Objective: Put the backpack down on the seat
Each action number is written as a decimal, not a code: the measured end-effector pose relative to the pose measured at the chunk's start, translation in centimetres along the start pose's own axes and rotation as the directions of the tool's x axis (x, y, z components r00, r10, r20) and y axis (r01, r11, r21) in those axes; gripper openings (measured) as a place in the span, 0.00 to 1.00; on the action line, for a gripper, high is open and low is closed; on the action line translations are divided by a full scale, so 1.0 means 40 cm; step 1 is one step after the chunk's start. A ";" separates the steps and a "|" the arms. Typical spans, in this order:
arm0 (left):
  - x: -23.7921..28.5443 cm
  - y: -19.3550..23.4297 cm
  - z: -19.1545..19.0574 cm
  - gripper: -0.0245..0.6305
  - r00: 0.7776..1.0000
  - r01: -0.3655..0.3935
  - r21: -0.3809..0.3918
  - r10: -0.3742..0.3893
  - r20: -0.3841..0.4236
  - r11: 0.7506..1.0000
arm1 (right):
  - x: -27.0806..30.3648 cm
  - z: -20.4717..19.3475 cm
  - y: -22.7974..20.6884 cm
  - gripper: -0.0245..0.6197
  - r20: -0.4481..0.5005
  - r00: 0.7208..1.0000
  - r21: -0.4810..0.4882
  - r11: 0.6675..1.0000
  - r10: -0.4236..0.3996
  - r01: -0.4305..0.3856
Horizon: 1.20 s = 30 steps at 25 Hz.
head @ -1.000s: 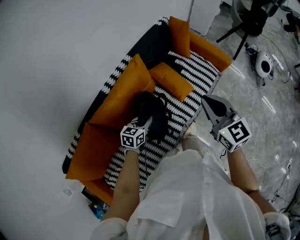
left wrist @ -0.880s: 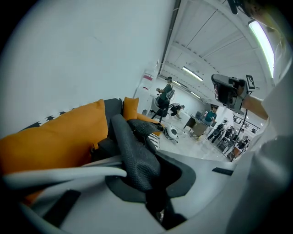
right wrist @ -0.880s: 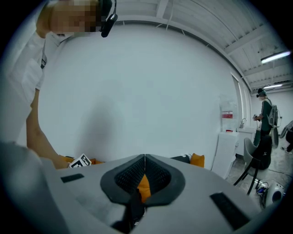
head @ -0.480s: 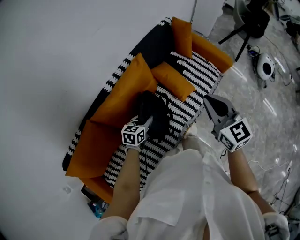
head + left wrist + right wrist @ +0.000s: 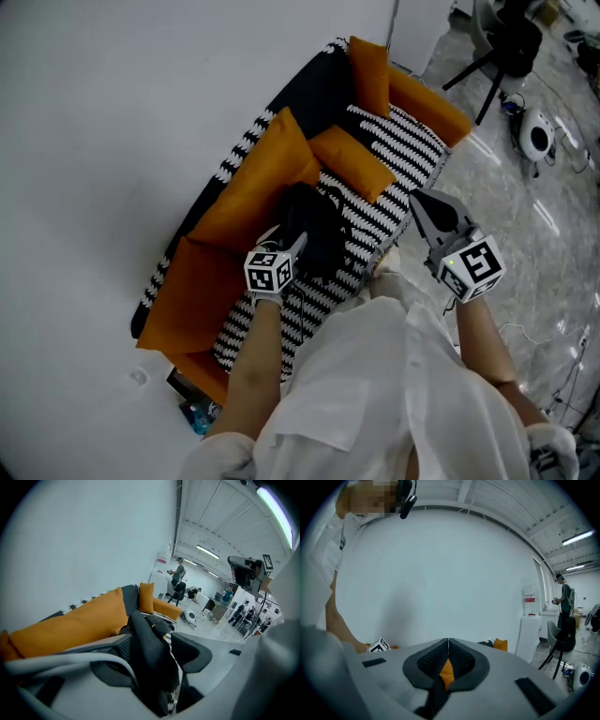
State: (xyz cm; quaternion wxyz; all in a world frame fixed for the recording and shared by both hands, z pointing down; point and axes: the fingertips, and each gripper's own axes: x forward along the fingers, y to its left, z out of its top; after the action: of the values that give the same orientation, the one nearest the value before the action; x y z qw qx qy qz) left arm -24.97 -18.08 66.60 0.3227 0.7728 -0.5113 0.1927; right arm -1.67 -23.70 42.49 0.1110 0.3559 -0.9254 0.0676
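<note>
The black backpack (image 5: 314, 230) lies on the black-and-white striped seat (image 5: 403, 155) of a sofa, against an orange back cushion (image 5: 253, 183). My left gripper (image 5: 294, 246) sits right at the backpack. Its jaws are opening and stand wide. In the left gripper view (image 5: 164, 646) a fold of the backpack's black fabric (image 5: 152, 653) hangs loosely between them. My right gripper (image 5: 417, 199) hovers off the sofa's front edge, apart from the backpack. It is shut with nothing in it, and its tips meet (image 5: 448, 644) in the right gripper view.
A small orange pillow (image 5: 352, 164) lies on the seat just beyond the backpack, and orange armrests close both ends. A white wall backs the sofa. A tripod (image 5: 487, 56) and a round white device (image 5: 536, 136) stand on the shiny floor to the right. People (image 5: 178, 573) are far off.
The whole view has shifted slightly. The left gripper stays at the backpack and the right gripper holds its place. No other movement shows in the head view.
</note>
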 end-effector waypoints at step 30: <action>-0.430 -0.161 0.406 0.11 0.839 -0.073 0.135 -0.013 0.545 0.988 | -0.038 0.004 -0.002 0.07 0.043 0.998 0.034 0.998 -0.054 0.053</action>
State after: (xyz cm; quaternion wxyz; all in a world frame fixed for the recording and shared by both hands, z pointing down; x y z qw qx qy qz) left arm -26.52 -16.18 42.21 0.1022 0.8097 -0.5778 0.0085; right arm -0.52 -22.81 41.93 0.0864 0.3837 -0.9166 0.0719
